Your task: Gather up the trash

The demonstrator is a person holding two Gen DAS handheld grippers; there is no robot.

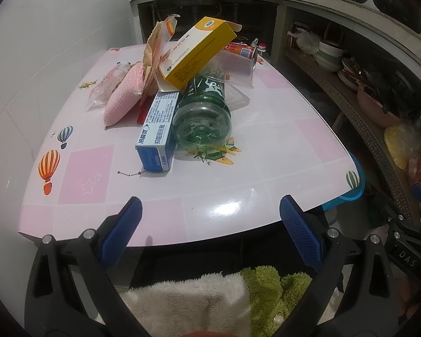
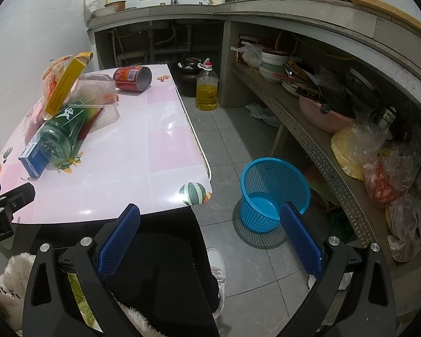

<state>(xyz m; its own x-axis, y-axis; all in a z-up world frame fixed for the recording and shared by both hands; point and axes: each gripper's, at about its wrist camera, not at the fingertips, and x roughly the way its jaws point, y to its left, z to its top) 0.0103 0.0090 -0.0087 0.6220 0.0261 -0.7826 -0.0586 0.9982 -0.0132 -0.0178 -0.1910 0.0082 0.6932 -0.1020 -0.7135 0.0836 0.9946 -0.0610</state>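
A heap of trash lies on the pink table (image 1: 238, 151): a green plastic bottle (image 1: 203, 112) on its side, a blue-and-white box (image 1: 157, 129), a yellow box (image 1: 196, 53) on top, a pink pouch (image 1: 123, 95), snack wrappers (image 1: 157, 45), a clear plastic tub (image 1: 233, 67) and a red can (image 1: 242, 50). My left gripper (image 1: 210, 210) is open and empty at the table's near edge. My right gripper (image 2: 210, 216) is open and empty, off the table's right corner. A blue mesh bin (image 2: 273, 191) stands on the floor, empty.
A concrete counter with a shelf (image 2: 308, 118) of bowls, pans and bags runs along the right. An oil bottle (image 2: 207, 90) and a dark pot stand on the floor beyond the table. A white tiled wall (image 1: 42, 56) bounds the left.
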